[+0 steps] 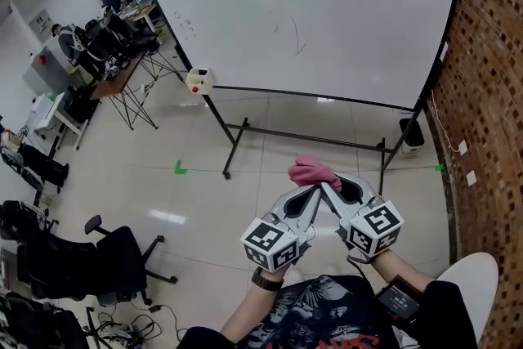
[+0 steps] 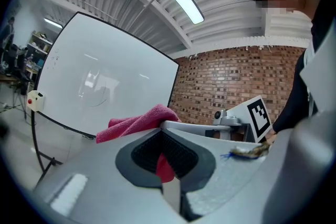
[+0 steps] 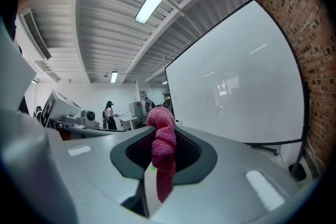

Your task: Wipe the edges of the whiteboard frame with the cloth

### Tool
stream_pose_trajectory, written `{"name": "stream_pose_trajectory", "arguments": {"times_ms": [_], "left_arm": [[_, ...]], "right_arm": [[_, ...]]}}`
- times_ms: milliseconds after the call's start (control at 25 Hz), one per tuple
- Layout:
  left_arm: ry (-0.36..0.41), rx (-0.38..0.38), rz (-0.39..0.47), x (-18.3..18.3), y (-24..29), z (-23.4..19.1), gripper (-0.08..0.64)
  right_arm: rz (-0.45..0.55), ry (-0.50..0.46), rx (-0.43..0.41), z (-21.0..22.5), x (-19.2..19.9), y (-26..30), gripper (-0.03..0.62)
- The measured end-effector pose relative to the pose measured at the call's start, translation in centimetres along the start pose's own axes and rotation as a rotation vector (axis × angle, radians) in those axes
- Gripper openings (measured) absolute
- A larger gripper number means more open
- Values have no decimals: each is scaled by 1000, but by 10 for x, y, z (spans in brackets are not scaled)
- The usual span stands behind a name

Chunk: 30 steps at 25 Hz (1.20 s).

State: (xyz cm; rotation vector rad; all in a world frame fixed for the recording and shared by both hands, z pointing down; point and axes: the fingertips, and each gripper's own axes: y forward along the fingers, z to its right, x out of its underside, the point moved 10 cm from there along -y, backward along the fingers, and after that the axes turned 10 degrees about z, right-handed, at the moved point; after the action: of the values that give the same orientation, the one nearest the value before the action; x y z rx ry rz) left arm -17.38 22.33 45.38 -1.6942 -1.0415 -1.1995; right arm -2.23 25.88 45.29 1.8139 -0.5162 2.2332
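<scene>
Glossy pale floor tiles (image 1: 204, 200) run under one whiteboard (image 1: 327, 4) on a black wheeled stand, with a brick wall (image 1: 490, 53) close on its right. The board's black frame (image 1: 310, 96) shows along the lower edge and both sides; the top edge is cut off in the head view. One small cream box (image 1: 198, 80) with a red button sits at the frame's lower left corner. Faint pen marks on the board are too thin to read. Two green tape marks (image 1: 180, 167) lie on the floor.

Two grippers meet tip to tip low in the head view, well short of the board, each with one marker cube. One pink cloth (image 1: 313, 172) is bunched between them. The left gripper (image 1: 310, 194) has its fingers (image 2: 105, 176) pressed together on a fold of the cloth, a red strip showing between the pads. The right gripper (image 1: 333, 190) has its fingers (image 3: 226, 176) clamped on a twisted roll of the same cloth, whose tail hangs down the gap. How much cloth lies between the two grips is hidden.
</scene>
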Motion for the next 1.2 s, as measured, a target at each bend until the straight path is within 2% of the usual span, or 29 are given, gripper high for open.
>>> {"name": "stream_pose_trajectory", "arguments": {"times_ms": [360,840,1200], "left_arm": [[-6,7,15,-20,-1,-4,2],[-48,102,-25,-12,7,12,1],[-53,131,-37,-8,17,18,0]], "right_arm": [[-15,-34,0,-7,-17,12,72],[-39,-32,115,-10,-18,-19,72],[-36,-53,157,-6,-18,-30,69]]}}
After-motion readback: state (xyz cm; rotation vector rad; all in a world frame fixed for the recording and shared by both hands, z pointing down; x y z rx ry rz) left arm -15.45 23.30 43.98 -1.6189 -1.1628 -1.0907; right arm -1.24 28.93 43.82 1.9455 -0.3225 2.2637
